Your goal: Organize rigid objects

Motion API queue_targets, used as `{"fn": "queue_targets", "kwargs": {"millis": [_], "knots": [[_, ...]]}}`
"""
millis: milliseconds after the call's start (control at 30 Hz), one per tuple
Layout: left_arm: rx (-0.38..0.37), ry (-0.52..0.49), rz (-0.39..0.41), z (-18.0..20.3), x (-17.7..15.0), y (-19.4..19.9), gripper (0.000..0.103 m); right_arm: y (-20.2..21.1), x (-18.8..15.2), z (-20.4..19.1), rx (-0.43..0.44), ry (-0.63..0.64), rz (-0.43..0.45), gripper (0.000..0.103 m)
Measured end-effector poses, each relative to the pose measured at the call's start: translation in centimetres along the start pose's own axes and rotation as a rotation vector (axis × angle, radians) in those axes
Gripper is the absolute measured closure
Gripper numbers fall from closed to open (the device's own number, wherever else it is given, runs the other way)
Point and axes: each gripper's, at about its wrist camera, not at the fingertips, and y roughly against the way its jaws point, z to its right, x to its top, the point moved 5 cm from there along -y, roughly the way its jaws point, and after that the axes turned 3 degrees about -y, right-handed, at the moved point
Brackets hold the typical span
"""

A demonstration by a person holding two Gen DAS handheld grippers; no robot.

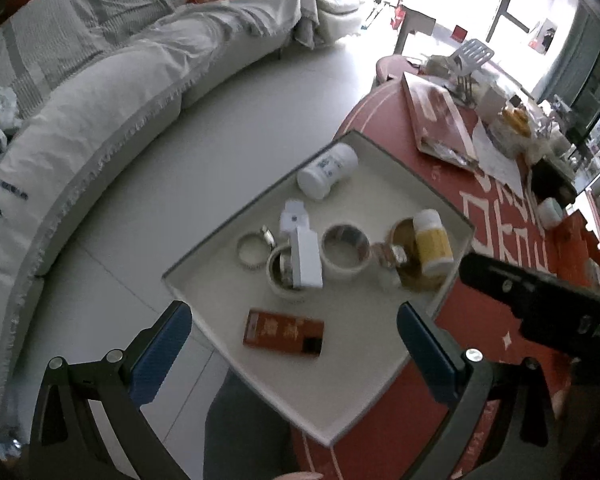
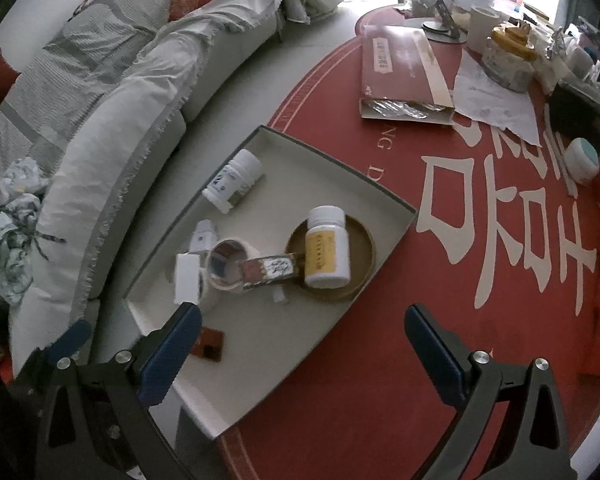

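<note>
Hovering over the shallow white cardboard tray (image 1: 380,400), left gripper (image 1: 292,344) and right gripper (image 2: 302,348) fingers both spread wide, nothing held, yellow-labelled white pill bottle (image 2: 326,248) lay on a round brown lid (image 2: 360,276)

The left gripper (image 1: 294,354) and the right gripper (image 2: 302,354), both black-framed with blue ribbed pads, point steeply downward with jaws spread wide and nothing between them, while the right one's black body (image 1: 540,300) shows in the left view.

Cream tray (image 2: 396,204), red table (image 2: 380,360) with white characters, yellow-labelled white bottle (image 2: 327,252), blue claw pads (image 2: 172,354)
</note>
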Motion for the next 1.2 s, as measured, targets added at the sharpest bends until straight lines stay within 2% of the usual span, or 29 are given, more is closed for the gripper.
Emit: {"fn": "queue_targets", "kwargs": {"millis": [100,200,333,467,667,800,1200], "knots": [[0.033,0.024,-0.056,-0.4,-0.7,0.4,0.000,0.4,-0.6,-1.0,0.016,0.022,-0.055,0.001],[0.059,0.054,-0.106,-1.0,-1.2,0.9,0.000,0.9,-1.1,-1.8,-0.020,0.047,-0.098,0.001],[0.041,0.120,-0.138,-1.9,-1.5,2.2,0.000,1.9,-1.6,-3.0,-0.030,0.081,-0.138,0.001],[0.070,0.135,-0.137,-2.2,-1.3,3.5,0.000,3.3,-1.5,-4.2,-0.024,0.109,-0.153,0.001],[0.094,0.114,-0.135,-2.2,-0.6,5.1,0.000,5.2,-0.6,-5.3,-0.071,0.165,-0.146,0.001],[0.111,0.112,-0.135,-2.3,-0.4,5.8,0.000,5.5,-0.5,-5.4,-0.105,0.191,-0.164,0.001],[0.124,0.116,-0.137,-2.4,-0.3,6.3,0.000,6.1,-0.6,-5.8,-0.116,0.212,-0.176,0.001]]}}
